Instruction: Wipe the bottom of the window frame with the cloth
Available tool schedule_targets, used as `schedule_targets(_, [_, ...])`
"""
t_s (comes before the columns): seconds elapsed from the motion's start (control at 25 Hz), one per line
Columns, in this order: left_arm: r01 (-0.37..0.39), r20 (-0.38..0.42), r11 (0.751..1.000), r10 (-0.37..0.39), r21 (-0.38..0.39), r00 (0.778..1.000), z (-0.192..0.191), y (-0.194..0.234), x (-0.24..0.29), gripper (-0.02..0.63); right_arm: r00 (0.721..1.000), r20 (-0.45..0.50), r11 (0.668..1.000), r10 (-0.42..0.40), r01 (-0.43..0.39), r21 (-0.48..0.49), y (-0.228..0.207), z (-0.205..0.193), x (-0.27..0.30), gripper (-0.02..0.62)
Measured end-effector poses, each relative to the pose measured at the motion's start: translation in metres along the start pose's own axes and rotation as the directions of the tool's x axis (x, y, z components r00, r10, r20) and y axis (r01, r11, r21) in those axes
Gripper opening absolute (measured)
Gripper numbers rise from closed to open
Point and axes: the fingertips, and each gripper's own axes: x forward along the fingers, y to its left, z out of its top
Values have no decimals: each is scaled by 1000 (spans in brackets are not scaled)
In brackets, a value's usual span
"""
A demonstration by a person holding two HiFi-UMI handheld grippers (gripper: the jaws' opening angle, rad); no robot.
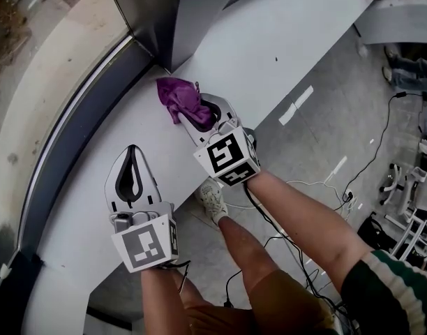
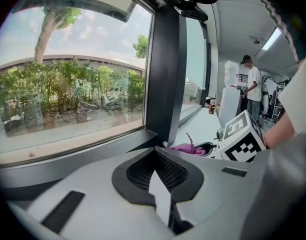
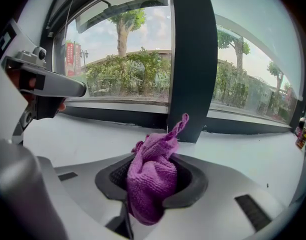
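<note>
The purple cloth (image 1: 180, 98) is bunched between the jaws of my right gripper (image 1: 194, 112), which is shut on it; it sits low over the white sill (image 1: 88, 215), close to the corner by the dark upright post. In the right gripper view the cloth (image 3: 153, 179) fills the jaw opening and sticks up in a twist. The dark bottom rail of the window frame (image 1: 81, 117) curves along the glass to the left. My left gripper (image 1: 132, 149) hovers over the sill nearer to me, shut on nothing. From the left gripper view, the cloth (image 2: 190, 149) lies ahead to the right.
A dark vertical post (image 3: 190, 59) splits the window at the corner. The sill's inner edge drops to a grey floor with cables (image 1: 367, 152) and equipment at right. My leg and shoe (image 1: 212, 199) are below the sill. A person (image 2: 252, 89) stands far off indoors.
</note>
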Motion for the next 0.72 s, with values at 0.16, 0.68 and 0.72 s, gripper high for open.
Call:
schedule_targets(0.16, [8,-2,1000,-8,5,1000,-1,-8,-2,6,1000,-4,1000,-1,1,0,0,-6,-9,149])
schedule_targets(0.68, [35,-15,999,-35,21,999,-15,-36,-13,6,999,-33,1000,1,-1,6,6,-40,-38,149])
schedule_targets(0.72, [38,-17,999,-38,24,999,-17,-39,-14,5,999,-36,1000,-1,1,7,7,-44,-41,149])
